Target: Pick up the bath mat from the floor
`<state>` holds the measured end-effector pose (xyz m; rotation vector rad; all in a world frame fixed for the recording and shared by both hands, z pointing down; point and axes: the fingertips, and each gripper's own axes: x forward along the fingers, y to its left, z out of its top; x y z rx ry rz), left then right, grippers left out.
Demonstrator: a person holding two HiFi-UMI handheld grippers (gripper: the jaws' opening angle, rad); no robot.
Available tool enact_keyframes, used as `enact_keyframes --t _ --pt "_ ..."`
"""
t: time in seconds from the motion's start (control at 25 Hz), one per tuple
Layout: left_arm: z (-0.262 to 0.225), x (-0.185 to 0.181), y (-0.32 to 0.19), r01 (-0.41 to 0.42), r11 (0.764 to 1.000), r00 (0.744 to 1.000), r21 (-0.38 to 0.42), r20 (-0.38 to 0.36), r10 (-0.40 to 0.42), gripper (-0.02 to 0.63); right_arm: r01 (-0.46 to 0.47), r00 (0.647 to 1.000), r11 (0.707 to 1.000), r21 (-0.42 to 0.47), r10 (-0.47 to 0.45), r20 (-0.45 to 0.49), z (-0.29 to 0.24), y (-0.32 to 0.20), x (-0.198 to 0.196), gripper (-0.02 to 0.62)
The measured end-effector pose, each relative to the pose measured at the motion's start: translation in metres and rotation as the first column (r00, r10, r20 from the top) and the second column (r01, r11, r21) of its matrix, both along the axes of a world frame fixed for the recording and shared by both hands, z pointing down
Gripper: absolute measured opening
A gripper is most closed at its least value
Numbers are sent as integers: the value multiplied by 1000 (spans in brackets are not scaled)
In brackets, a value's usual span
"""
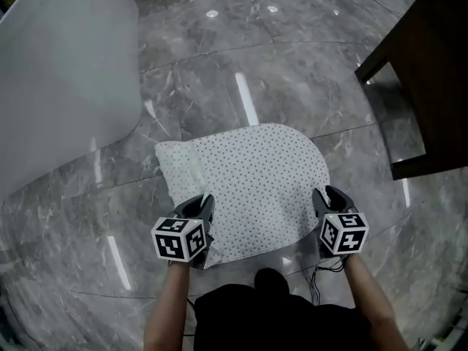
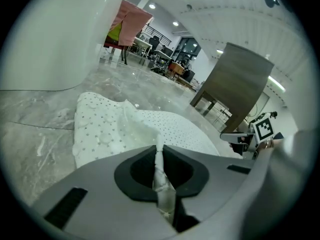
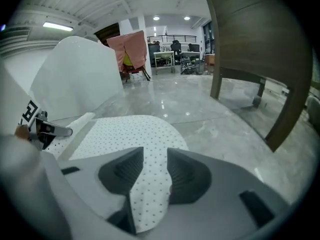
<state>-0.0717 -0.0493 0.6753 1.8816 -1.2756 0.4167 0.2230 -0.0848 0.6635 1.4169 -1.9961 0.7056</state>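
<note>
The left gripper point(image 2: 159, 151) has its fingers pinched almost together on a thin fold at the near left corner of the bath mat point(image 1: 256, 181), while the right gripper point(image 3: 155, 156) holds the near right edge between fingers set wider apart. The white, dark-dotted mat lies on the grey marble floor point(image 1: 292, 86), its left edge folded over and its far edge rounded. Open floor lies beyond it, between a white curved fixture point(image 1: 58, 72) on the left and dark wooden furniture point(image 1: 431, 72) on the right.
</note>
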Motion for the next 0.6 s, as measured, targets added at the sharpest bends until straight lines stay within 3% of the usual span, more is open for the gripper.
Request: enact_keyframes --t 0.28,0.6 --pt "6 47 -25 -67 998 998 -14 -21 67 26 -40 999 997 -70 37 -40 26 -17 47 150" --pt "11 59 -38 -64 998 997 -21 -41 63 25 7 999 986 -167 -15 -50 62 -39 50 234"
